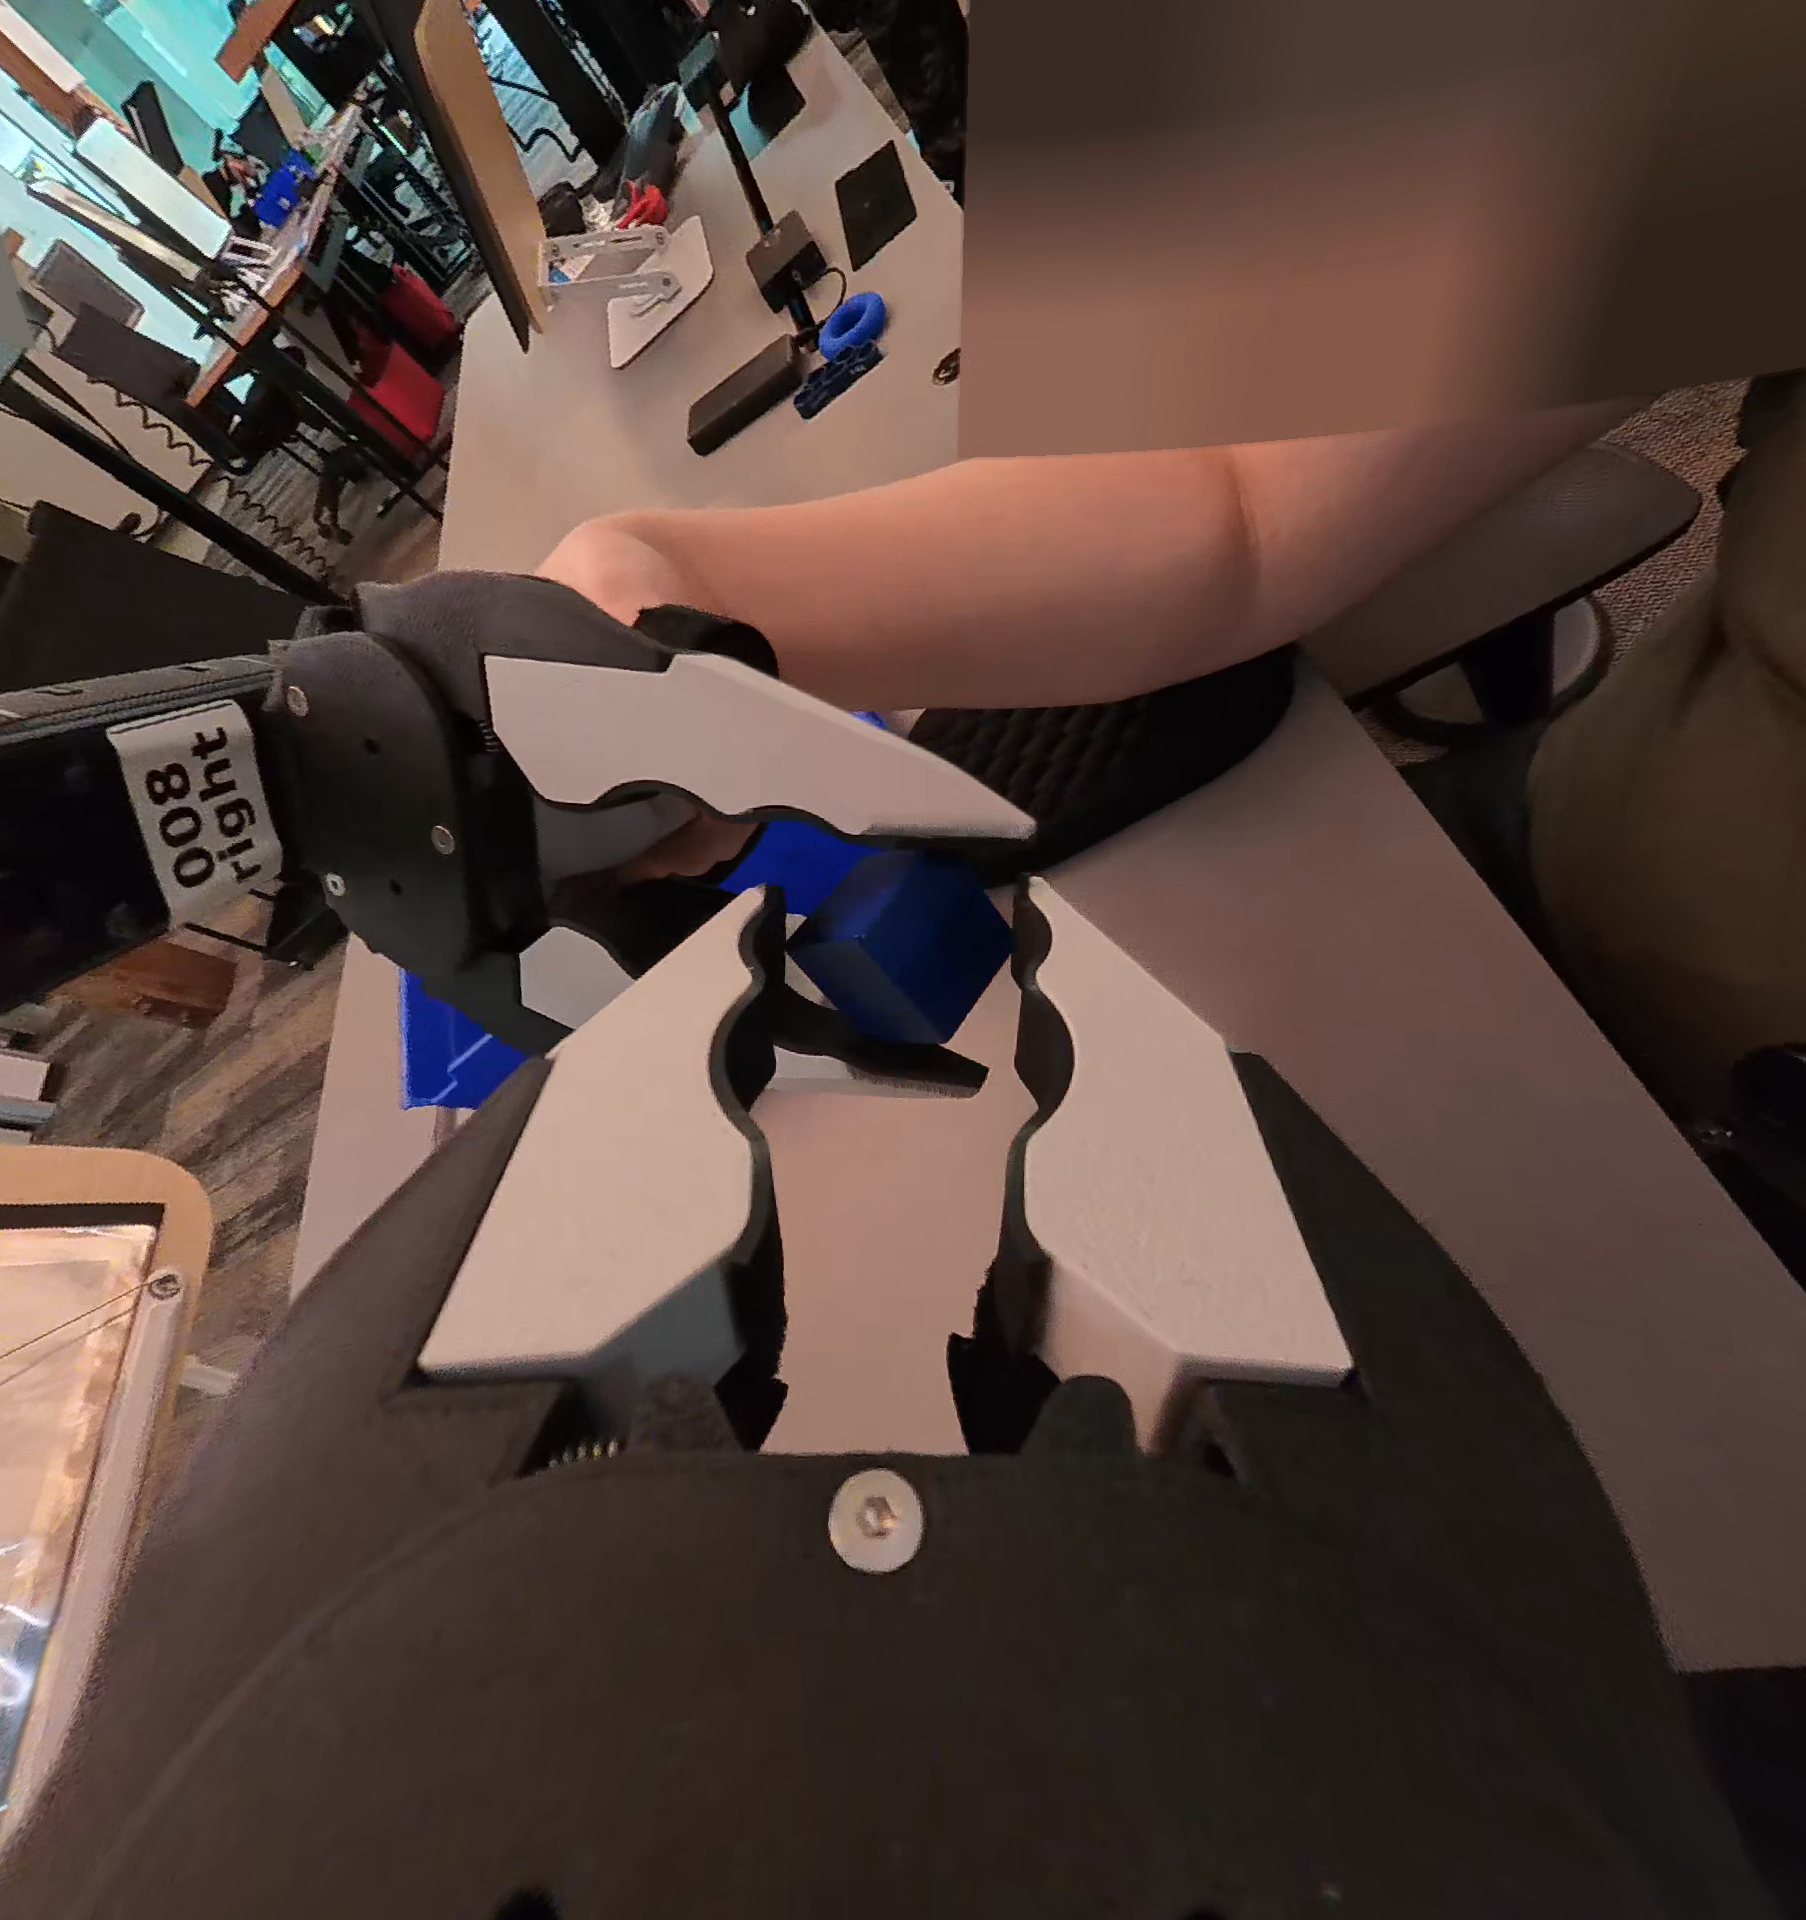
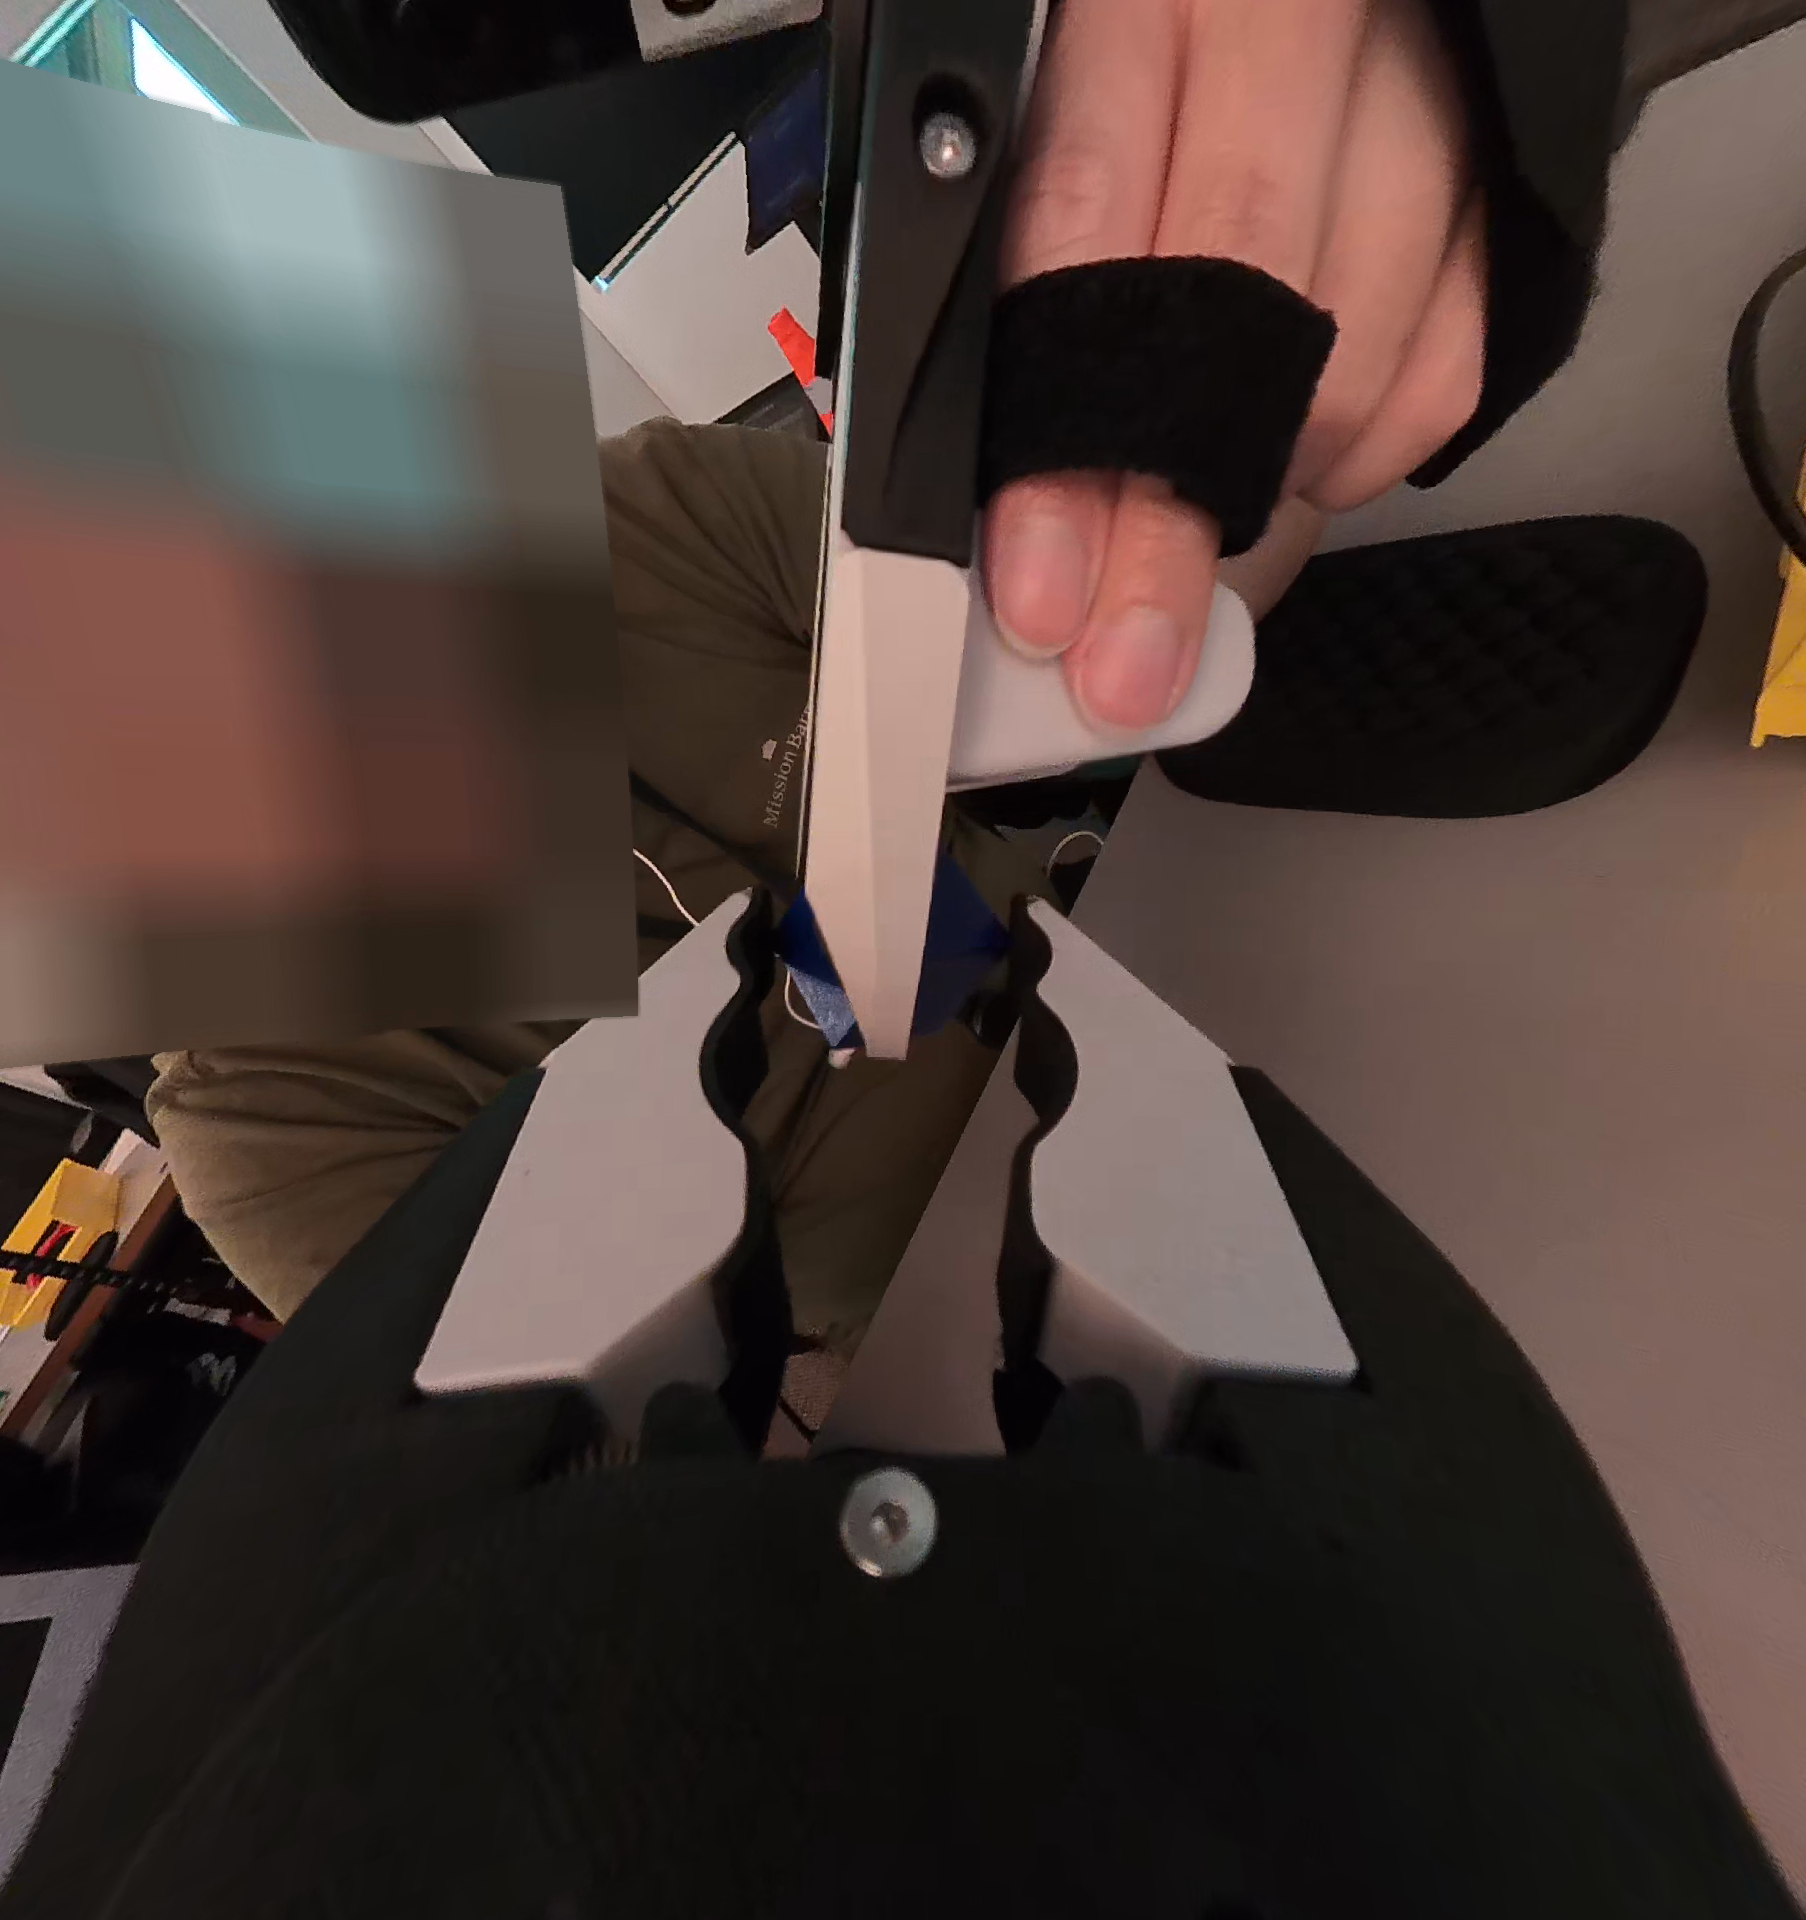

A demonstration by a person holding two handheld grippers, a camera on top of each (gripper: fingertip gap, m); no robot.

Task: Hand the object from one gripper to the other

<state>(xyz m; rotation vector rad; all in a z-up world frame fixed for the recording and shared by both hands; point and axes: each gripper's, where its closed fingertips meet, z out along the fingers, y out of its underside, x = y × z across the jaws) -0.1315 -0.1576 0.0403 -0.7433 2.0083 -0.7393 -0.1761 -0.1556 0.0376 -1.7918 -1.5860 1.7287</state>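
Left gripper (image 1: 891, 914), white two-finger with black body: fingertips set on opposite sides of the solid blue plastic block (image 1: 904, 951), appearing clamped on it. Right gripper (image 2: 891, 925), same build, crosses in from the left gripper's left; one finger lies over the block's top, the other beneath it, also appearing clamped. Block held off the grey tabletop (image 1: 1294, 1039) at both sets of tips. A blue bin (image 1: 452, 1049) sits below the right gripper.
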